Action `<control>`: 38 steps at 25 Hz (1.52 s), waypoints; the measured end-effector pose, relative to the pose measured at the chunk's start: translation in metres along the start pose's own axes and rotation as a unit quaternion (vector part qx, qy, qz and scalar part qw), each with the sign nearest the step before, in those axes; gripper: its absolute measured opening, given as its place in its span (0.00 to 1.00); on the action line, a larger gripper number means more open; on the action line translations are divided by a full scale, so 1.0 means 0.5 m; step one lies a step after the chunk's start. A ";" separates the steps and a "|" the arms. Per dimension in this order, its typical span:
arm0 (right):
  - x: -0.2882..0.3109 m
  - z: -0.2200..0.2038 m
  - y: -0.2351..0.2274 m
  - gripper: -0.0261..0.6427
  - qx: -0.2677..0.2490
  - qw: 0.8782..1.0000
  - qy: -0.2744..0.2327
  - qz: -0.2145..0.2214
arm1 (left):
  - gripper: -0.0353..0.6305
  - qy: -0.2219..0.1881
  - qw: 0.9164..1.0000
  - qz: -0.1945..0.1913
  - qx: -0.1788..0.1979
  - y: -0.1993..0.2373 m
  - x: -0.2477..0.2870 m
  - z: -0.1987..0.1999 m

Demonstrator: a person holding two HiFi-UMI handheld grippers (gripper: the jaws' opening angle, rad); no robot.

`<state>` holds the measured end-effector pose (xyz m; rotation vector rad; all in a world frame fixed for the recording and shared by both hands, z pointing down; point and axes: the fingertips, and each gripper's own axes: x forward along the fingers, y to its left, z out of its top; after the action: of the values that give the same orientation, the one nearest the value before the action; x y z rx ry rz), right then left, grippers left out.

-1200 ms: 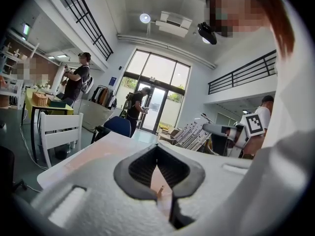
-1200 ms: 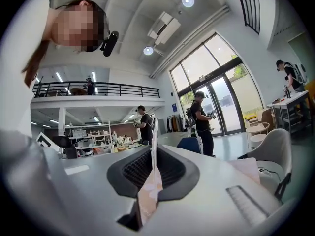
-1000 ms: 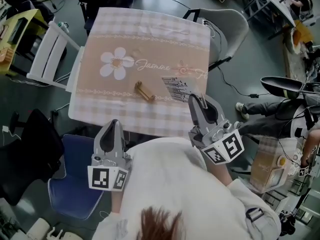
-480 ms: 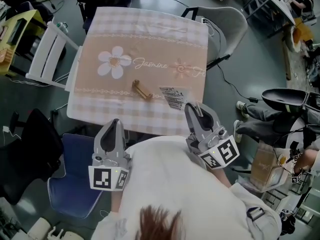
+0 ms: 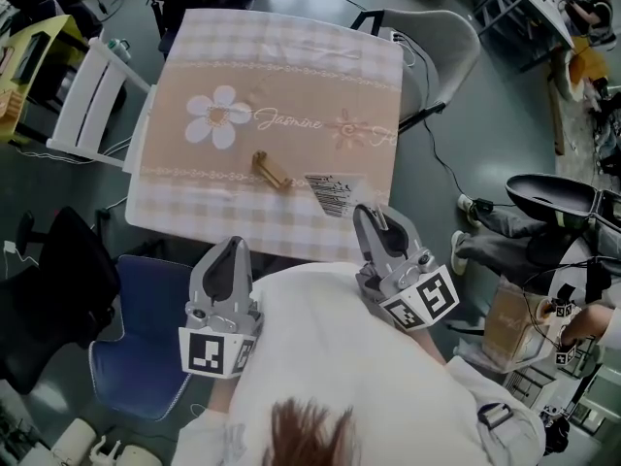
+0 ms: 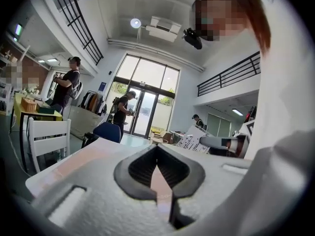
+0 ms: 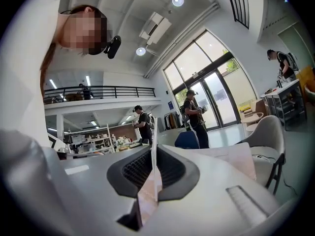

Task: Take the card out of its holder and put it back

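My right gripper [image 5: 369,216] pinches the card [image 5: 333,192] by its edge. The wooden holder [image 5: 270,171] lies at its 10 o'clock. My left gripper [image 5: 231,252] is closed and empty. Risk: the unsteadied holder skids when the card meets its slot.

The person wears a loose white top [image 5: 320,357] with long sleeves; reddish-brown hair [image 5: 301,433] falls over its collar; a dark strap buckle [image 5: 493,416] sits on its right shoulder; a small black camera [image 6: 193,38] rides above it, at the head. Beyond its cuffs, the left gripper [image 5: 233,245] and right gripper [image 5: 367,212] are pale grey moulded shells with black ribbed pads (dark hollows on top); each bears a black-and-white marker cube [image 5: 215,352].
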<state>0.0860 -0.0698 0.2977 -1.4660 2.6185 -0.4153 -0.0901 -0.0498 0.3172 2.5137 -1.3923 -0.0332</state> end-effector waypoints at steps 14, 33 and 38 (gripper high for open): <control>-0.006 -0.005 -0.021 0.07 0.008 1.000 -0.001 -0.012 | 0.05 -0.008 1.000 -0.001 0.019 -0.013 0.004 0.006; -0.015 -0.006 -0.021 0.07 0.006 1.000 0.001 -0.028 | 0.05 -0.003 1.000 -0.010 0.013 -0.006 0.007 -0.002; -0.020 -0.008 -0.023 0.07 0.005 0.999 0.005 -0.033 | 0.05 -0.007 1.000 0.000 -0.015 0.003 0.011 -0.002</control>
<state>0.0996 -0.0663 0.3043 -1.5543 2.5780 -0.4412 -0.0881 -0.0551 0.3190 2.4937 -1.3872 -0.0722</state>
